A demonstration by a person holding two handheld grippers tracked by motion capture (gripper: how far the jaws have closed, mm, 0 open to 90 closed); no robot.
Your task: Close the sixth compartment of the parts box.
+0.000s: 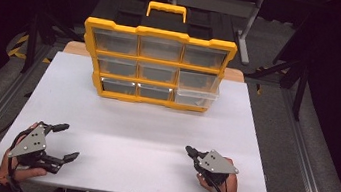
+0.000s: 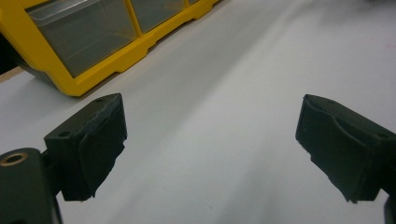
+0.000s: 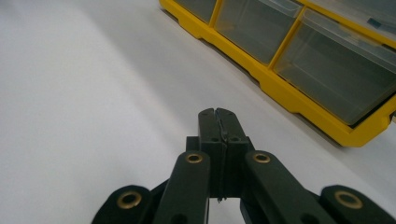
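The left gripper (image 1: 65,141) rests at the near left corner of the white table (image 1: 151,144), jaws spread wide with nothing between them. The right gripper (image 1: 189,150) rests near the near right corner, jaws pressed fully together and empty. The yellow drawer organizer (image 1: 161,34) stands upright at the far edge, well apart from both. Its bottom right drawer (image 1: 196,98) protrudes slightly.
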